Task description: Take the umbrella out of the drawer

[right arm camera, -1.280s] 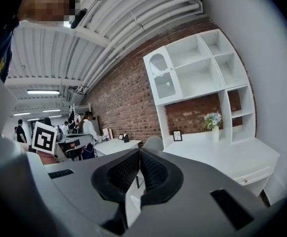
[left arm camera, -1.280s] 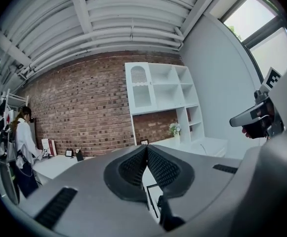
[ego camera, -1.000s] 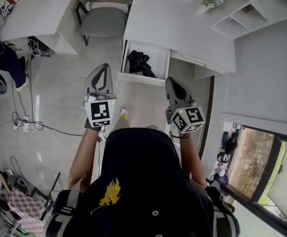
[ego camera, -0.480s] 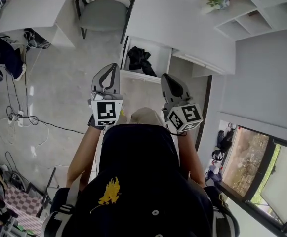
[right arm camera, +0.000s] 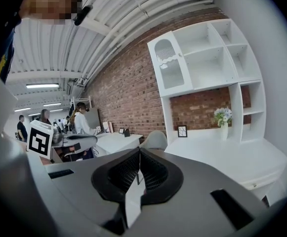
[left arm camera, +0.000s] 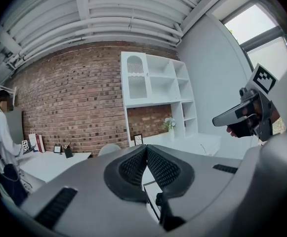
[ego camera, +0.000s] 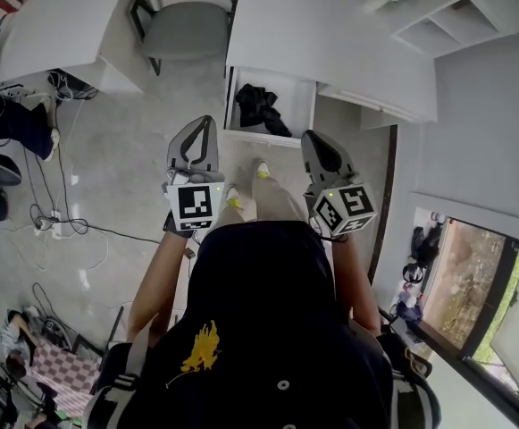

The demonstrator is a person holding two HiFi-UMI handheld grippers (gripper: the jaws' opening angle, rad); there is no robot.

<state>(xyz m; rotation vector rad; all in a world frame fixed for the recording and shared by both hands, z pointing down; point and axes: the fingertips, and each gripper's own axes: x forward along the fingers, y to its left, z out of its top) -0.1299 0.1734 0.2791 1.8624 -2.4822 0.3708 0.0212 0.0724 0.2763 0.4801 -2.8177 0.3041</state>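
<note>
The pale concrete floor (ego camera: pixel 125 159) fills most of the head view, with a long white desk (ego camera: pixel 330 34) across the top and a white shelf unit (ego camera: pixel 456 16) at its right end. A grey chair (ego camera: pixel 183 29) stands beside the desk on the left. Under the desk a white drawer (ego camera: pixel 268 139) is pulled open towards the person. The left gripper (ego camera: pixel 207 120) and right gripper (ego camera: pixel 311 136) are held out side by side, well apart from each other, showing just short of the drawer's front edge and touching nothing. Each gripper view shows its jaws pressed together with nothing between them. The umbrella (ego camera: pixel 259 105), a black crumpled bundle, lies inside the drawer towards its left side.
</note>
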